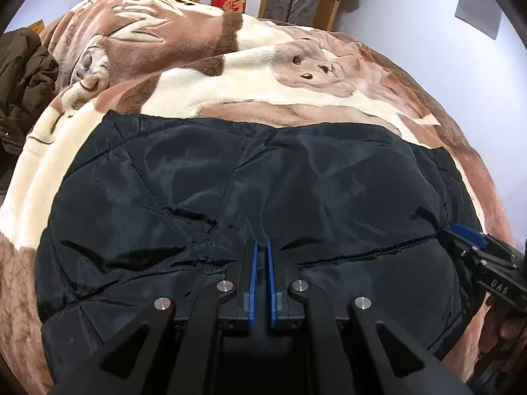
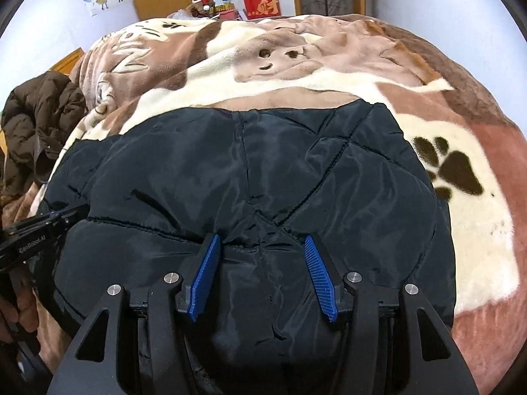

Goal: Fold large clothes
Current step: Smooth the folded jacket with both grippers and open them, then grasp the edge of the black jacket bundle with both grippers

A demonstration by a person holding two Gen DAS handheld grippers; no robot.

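Note:
A black quilted jacket lies folded on the bed's plush blanket; it also shows in the right wrist view. My left gripper is shut on a fold of the jacket at its near edge. My right gripper is open, its blue pads either side of a bulge of jacket fabric at the near edge. The right gripper shows at the right edge of the left wrist view; the left gripper shows at the left edge of the right wrist view.
The brown and cream animal-print blanket covers the bed. A brown puffer coat is heaped at the left. Red boxes, a wooden cabinet and a door stand by the far wall.

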